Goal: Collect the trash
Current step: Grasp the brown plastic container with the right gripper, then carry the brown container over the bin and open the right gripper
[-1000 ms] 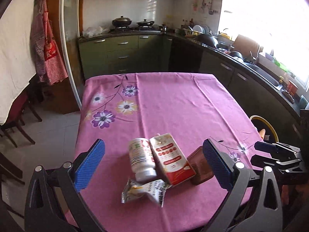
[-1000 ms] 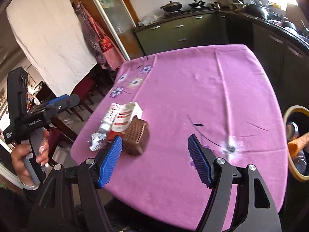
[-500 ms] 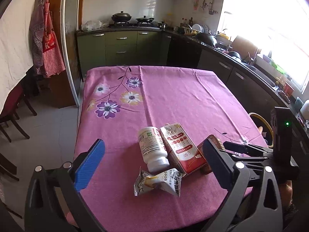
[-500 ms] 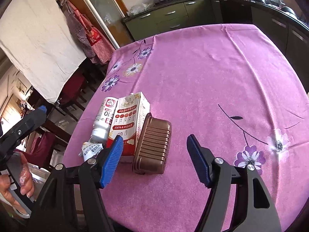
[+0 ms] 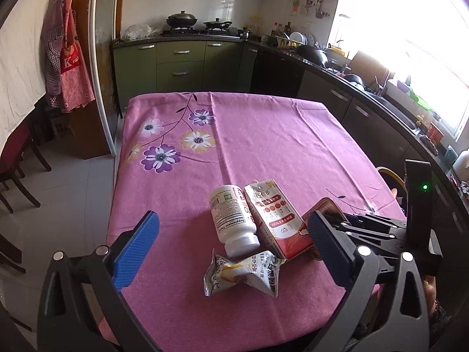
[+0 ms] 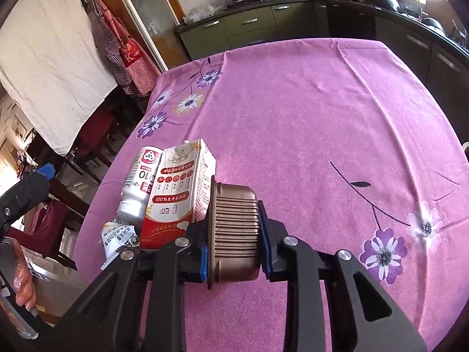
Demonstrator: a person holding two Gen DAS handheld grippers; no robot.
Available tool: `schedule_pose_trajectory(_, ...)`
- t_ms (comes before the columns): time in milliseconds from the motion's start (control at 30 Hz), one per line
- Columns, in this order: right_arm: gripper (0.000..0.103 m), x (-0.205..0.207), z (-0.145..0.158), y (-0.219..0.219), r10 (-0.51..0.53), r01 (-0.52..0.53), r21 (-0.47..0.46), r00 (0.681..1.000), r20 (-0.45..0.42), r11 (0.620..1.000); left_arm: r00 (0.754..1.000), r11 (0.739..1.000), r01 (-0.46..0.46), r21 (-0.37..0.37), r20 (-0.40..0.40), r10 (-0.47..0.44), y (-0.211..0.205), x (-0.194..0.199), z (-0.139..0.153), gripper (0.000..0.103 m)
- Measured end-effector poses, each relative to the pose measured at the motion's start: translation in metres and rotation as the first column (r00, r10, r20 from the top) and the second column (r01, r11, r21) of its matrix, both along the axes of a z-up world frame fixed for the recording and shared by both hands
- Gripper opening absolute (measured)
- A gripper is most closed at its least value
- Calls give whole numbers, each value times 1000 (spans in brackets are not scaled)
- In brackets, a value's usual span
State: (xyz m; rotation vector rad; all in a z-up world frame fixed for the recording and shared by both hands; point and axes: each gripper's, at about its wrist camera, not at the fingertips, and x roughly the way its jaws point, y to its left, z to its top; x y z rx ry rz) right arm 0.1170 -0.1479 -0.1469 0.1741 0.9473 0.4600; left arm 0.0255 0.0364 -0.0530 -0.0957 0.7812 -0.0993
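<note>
Right gripper (image 6: pixel 234 245) closed on a brown ribbed plastic tray (image 6: pixel 236 228), with blue pads pressing both long sides of it; jaws just narrowed around it. Tray lying upside down on the pink flowered tablecloth (image 6: pixel 322 117), near the close edge of the table. In the left wrist view only a corner of the tray (image 5: pixel 325 208) seen, behind the right finger of the left gripper.

Left gripper (image 5: pixel 231 248) wide open, holding nothing, hovering above the near part of the table with its blue pads (image 5: pixel 136 252) well apart on both sides of the trash group.

Just left of the tray, touching it, a red and white milk carton (image 6: pixel 176 193) lying flat. Left of the carton, side by side and touching, a white supplement bottle (image 6: pixel 140 182) lying on its side, cap toward the near edge. At the near end of the bottle, a crumpled snack wrapper (image 5: pixel 243 272), white and green with printed letters, lying on the cloth in front of bottle and carton.

Far part of the tablecloth bare of trash, only printed flowers (image 5: pixel 161 155) on the left side. Behind the table, green kitchen cabinets (image 5: pixel 178 61) with pans (image 5: pixel 181 19) on the stove, and a checked apron (image 5: pixel 69 67) hanging at far left. A hand (image 6: pixel 22 281) on the left gripper handle seen at the lower left edge of the right wrist view.
</note>
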Motion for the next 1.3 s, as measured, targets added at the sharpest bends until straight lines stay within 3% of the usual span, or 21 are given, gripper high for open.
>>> schedule_pose_trajectory(367,26,-2,17,-33,-56,58,-27,997,62,998,1000,1000,10,6,-12,-10,-4,-1,-3,96)
schedule_pose_trajectory(633,26,4,47,-113,-205,212,-40,970,132,977,1000,999,27,23,-10,-27,-12,-1,0,96)
schedule_pose_trajectory(767,26,3,63,-181,-350,363,-54,921,172,930,999,999,38,28,-16,-37,-19,1,-1,96)
schedule_pose_trajectory(933,26,8,66,-274,-531,555,-107,826,190,825,998,998,52,33,-27,-51,-30,4,-2,96)
schedule_pose_trajectory(1100,26,25,43,-347,-639,657,-183,754,155,731,997,997,69,35,-38,-68,-42,8,-4,96)
schedule_pose_trajectory(1300,26,56,1,-406,-713,709,-269,693,101,651,995,995,85,52,-47,-82,-54,10,-3,96)
